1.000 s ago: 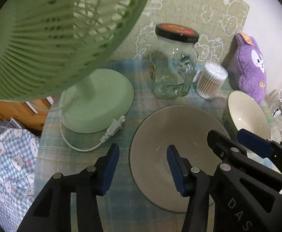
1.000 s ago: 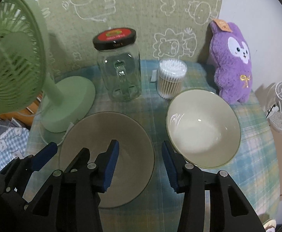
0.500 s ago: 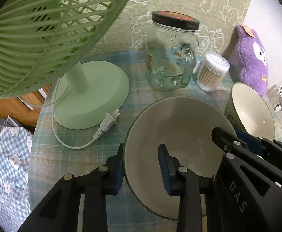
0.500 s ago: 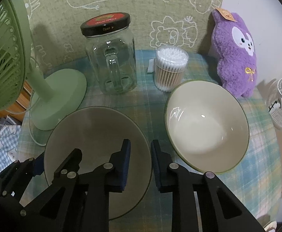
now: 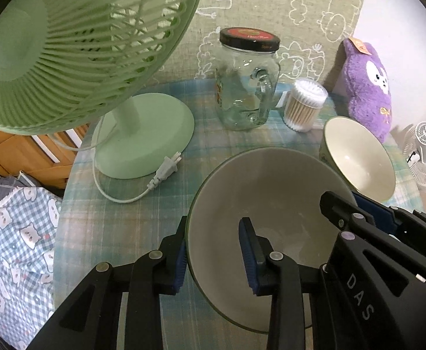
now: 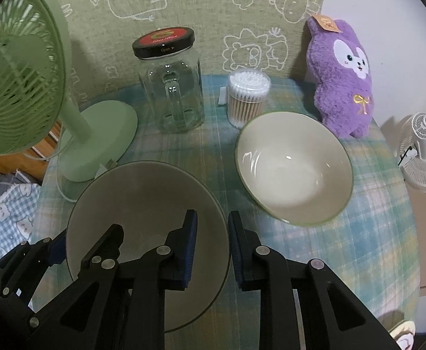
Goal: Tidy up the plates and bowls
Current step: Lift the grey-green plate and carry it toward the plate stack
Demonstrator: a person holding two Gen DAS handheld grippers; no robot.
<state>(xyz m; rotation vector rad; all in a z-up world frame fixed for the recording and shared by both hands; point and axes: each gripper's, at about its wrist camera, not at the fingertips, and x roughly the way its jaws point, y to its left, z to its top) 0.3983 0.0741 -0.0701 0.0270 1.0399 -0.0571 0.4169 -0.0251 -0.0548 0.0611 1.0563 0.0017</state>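
- Both tools have closed in since the earlier frames: the left tool (image 5: 213, 250) now straddles the near-left rim of the grey plate (image 5: 265, 204), one pad outside the rim and one inside; the right tool (image 6: 211, 242) straddles the near-right rim in the same manner.
- Left tool state: narrowed around the rim, but a gap shows between the inner pad and the plate wall; I cannot tell whether it is truly clamped. Right tool: jaws nearly together on the rim, and it looks like a grip.
- Key relation: plate lies directly between the two tools, touching or nearly touching both. The cream bowl (image 6: 294, 169) sits to the plate's right and slightly farther, so the right tool is nearer to it. Judgement: stacking needs a lift on one piece and a short sideways carry.
- Plate: shallow, round, matte grey, thin rim. Bowl: deeper, glossy glaze with highlights, thin green edge. Both rest on the worktop (image 6: 373, 233), which has a soft plaid cloth.
- Farther back: green fan (image 5: 75, 46) with loose plug, glass jar (image 6: 170, 87) with black lid, cotton swab tub (image 6: 248, 96), purple plush (image 6: 341, 73).
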